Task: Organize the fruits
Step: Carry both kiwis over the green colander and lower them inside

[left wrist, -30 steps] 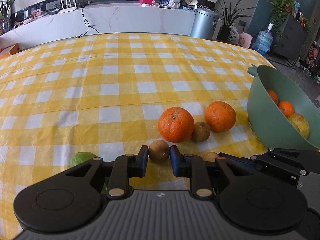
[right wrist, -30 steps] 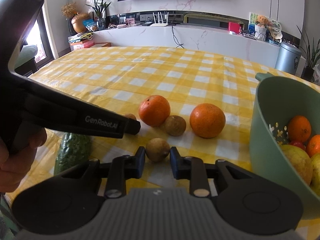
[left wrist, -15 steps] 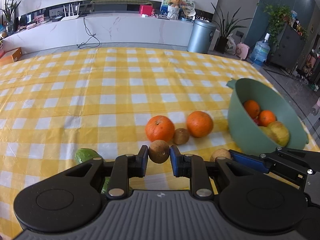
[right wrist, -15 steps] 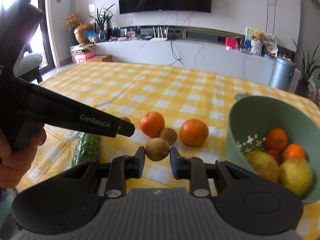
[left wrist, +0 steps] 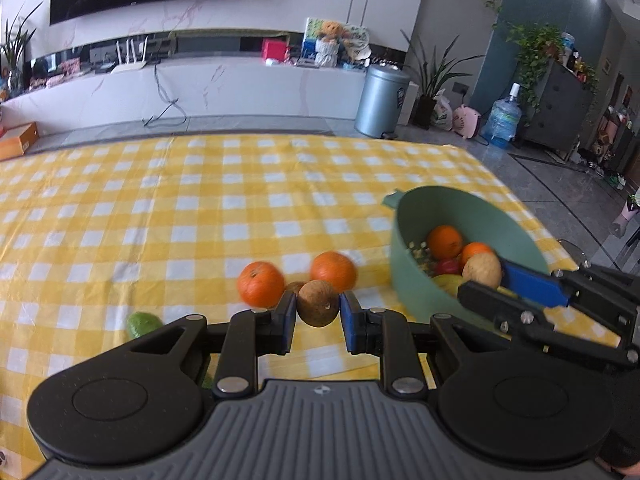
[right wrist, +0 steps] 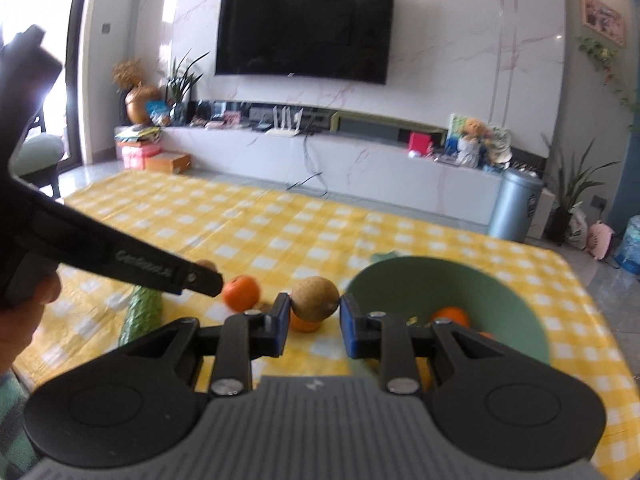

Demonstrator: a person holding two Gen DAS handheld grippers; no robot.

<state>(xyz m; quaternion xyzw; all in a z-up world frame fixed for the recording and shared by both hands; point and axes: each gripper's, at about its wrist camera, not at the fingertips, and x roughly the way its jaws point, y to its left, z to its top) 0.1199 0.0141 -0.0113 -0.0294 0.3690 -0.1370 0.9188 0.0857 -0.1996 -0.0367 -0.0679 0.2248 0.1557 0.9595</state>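
Observation:
My left gripper (left wrist: 318, 309) is shut on a small brown round fruit (left wrist: 318, 303) and holds it above the table. My right gripper (right wrist: 314, 306) is shut on a second brown fruit (right wrist: 315, 298), raised beside the green bowl (right wrist: 516, 312). In the left wrist view the right gripper's fingers (left wrist: 520, 284) reach over the bowl (left wrist: 404, 264) with their brown fruit (left wrist: 482, 270) above the oranges inside. Two oranges (left wrist: 260, 284) (left wrist: 333, 271) lie on the yellow checked cloth, with another brown fruit partly hidden behind my held one.
A green cucumber (right wrist: 142, 314) lies at the near left of the cloth (left wrist: 160, 220). The bowl holds oranges, a red fruit and a yellow fruit. The left gripper's body (right wrist: 120, 256) crosses the right wrist view at the left.
Both grippers have lifted their brown fruits off the cloth and risen. The right gripper has moved toward the bowl, over its rim.

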